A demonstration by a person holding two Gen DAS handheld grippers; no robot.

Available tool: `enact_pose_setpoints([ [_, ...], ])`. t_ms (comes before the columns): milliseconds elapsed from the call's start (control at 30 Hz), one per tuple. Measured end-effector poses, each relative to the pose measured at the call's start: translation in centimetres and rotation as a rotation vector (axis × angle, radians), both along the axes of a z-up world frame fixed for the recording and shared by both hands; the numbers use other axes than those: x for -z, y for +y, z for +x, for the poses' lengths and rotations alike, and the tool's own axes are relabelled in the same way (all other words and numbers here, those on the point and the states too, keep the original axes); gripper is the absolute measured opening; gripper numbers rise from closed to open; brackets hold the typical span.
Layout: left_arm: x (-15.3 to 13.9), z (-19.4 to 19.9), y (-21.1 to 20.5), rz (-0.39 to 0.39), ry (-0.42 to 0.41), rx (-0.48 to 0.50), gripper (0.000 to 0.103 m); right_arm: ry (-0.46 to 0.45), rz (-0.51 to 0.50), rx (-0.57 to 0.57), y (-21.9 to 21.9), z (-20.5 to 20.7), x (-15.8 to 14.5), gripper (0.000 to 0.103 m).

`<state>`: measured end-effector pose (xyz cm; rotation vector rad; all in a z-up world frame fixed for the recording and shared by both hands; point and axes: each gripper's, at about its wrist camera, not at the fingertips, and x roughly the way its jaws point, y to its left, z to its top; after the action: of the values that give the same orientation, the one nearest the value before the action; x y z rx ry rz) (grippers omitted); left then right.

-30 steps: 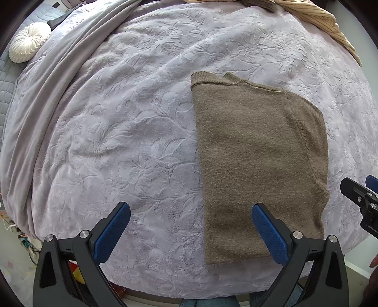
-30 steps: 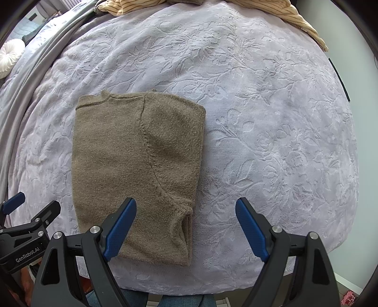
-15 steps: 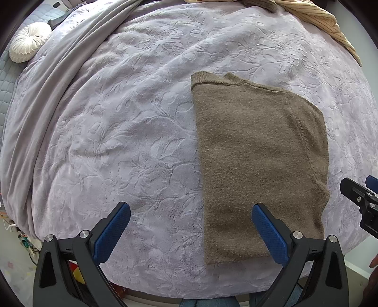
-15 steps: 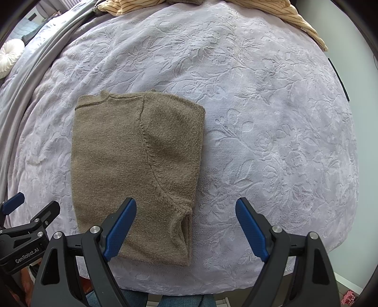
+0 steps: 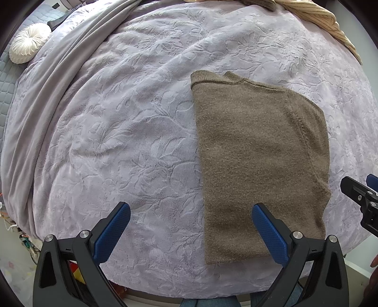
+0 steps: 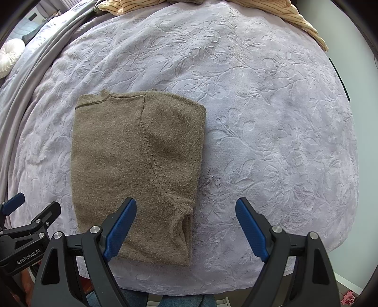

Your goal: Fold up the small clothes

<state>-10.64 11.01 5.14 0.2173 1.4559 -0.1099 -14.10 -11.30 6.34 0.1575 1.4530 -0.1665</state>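
Observation:
A brown knit sweater (image 5: 259, 160) lies folded into a tall rectangle on the lilac embossed bedspread (image 5: 118, 141), collar at the far end. My left gripper (image 5: 189, 219) hangs open above the sweater's near left edge, nothing between its blue pads. In the right wrist view the same sweater (image 6: 134, 170) shows its folded sleeve seam, and my right gripper (image 6: 186, 217) stands open above the sweater's near right corner, holding nothing. Each gripper's tip shows at the edge of the other's view.
A striped beige garment (image 5: 326, 21) lies at the far edge of the bed. A grey blanket (image 5: 47, 99) runs down the left side, with a round white cushion (image 5: 29, 46) beyond it. The bedspread (image 6: 271, 130) stretches right of the sweater.

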Motion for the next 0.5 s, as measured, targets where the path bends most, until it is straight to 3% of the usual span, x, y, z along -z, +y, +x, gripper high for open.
enact_pose_setpoints([
  [333, 0.16, 0.07, 0.08, 0.017, -0.006, 0.001, 0.103, 0.011, -0.001, -0.01, 0.27, 0.02, 0.37, 0.088],
  [500, -0.35, 0.05, -0.02, -0.016, -0.034, -0.005, 0.103, 0.017, 0.001, -0.014, 0.23, 0.18, 0.62, 0.088],
])
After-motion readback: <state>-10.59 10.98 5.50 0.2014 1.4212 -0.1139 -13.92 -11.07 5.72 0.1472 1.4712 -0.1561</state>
